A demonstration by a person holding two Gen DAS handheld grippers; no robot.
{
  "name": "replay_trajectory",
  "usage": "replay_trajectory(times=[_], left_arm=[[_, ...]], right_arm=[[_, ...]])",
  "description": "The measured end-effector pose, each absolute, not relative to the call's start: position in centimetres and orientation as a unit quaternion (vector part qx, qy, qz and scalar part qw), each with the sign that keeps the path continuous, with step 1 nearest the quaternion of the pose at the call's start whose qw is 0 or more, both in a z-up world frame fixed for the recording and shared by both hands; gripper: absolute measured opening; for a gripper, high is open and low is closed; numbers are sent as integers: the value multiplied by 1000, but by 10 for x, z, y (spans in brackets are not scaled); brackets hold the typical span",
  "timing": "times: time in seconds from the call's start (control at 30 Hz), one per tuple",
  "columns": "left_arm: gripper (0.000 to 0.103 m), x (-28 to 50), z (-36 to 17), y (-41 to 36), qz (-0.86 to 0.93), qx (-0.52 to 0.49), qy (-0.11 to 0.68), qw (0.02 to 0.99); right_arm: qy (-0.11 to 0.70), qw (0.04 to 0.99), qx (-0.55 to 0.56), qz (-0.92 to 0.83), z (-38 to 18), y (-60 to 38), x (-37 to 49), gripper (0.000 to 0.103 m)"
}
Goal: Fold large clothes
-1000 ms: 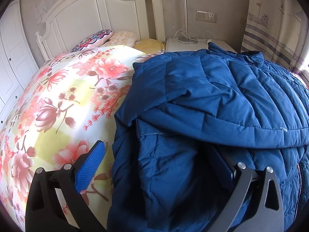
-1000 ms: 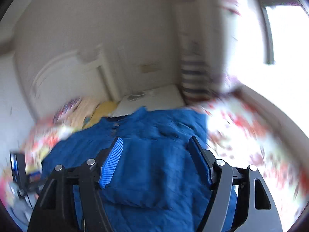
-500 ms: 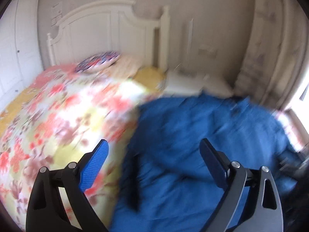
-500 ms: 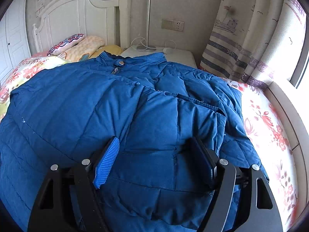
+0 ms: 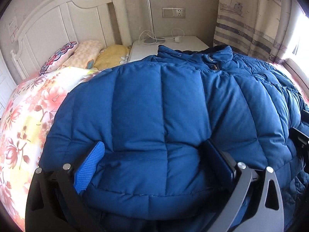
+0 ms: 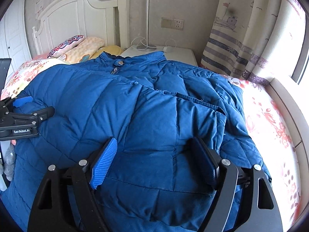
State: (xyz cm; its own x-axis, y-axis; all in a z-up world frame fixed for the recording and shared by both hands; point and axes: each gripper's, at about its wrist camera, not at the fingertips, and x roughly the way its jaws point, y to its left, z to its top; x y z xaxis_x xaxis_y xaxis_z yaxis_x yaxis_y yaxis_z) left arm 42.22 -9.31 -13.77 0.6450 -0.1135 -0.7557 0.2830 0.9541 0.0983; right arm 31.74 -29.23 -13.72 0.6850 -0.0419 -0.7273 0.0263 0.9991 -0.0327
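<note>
A large blue quilted puffer jacket (image 5: 164,106) lies front-up on the bed, collar toward the headboard; it also shows in the right wrist view (image 6: 154,116), with a sleeve folded across its right side. My left gripper (image 5: 156,154) is open, its jaws spread wide over the jacket's left lower part, the padded fabric bulging between them. My right gripper (image 6: 156,154) is open, its jaws either side of the folded sleeve's lower end. The left gripper also shows at the left edge of the right wrist view (image 6: 21,100).
The bed has a floral cover (image 5: 25,116) and several pillows (image 5: 77,54) by the white headboard (image 5: 58,23). A white nightstand (image 5: 173,42) with a lamp pole and cables stands behind the collar. A striped curtain (image 6: 241,38) and window ledge lie right.
My left gripper has swung right, from the jacket's left edge onto its front panel. My right gripper has come slightly closer and lower over the folded sleeve. Both stayed open.
</note>
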Motion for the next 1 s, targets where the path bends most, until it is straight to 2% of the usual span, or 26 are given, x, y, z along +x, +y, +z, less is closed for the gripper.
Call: replay_trajectory(times=[0.17,0.27,0.33,0.43,0.53,0.63,0.67,0.77,0.9,0.97,1.0], left_arm=[[101,420,-137,-89,-108,104,404,903],[99,405,-119,-77,-92,78,423,898],[100,373,-93,-70,-114,45,404,907],[101,316,-73,-70,-147,56,369,916],[101,276,-88,-79,-168,95,382,904],[101,269,-138,-92,-151,146,433,876],[101,271,-150,-91,-150,147,446,870],[101,276,-146,-73,-148,109,456,871],[101,262,-129,-35,-118,86,422,895],[101,262,-138,-14,-78,88,428,896],[101,268,-149,-3,-75,71,452,886]], right_arm=[[402,916,-5,-6,-137,-293,318,82],[417,908,25,2,-126,-296,306,83],[404,913,46,18,-113,-294,285,83],[374,926,20,51,-93,-275,239,83],[392,917,-44,62,-106,-251,208,83],[461,883,-73,56,-147,-242,214,85],[455,886,-63,55,-151,-244,213,85],[468,881,-56,45,-143,-248,211,86],[438,898,-49,2,-127,-269,190,86],[457,888,-49,-32,-141,-289,188,87],[464,885,-39,-26,-150,-296,189,91]])
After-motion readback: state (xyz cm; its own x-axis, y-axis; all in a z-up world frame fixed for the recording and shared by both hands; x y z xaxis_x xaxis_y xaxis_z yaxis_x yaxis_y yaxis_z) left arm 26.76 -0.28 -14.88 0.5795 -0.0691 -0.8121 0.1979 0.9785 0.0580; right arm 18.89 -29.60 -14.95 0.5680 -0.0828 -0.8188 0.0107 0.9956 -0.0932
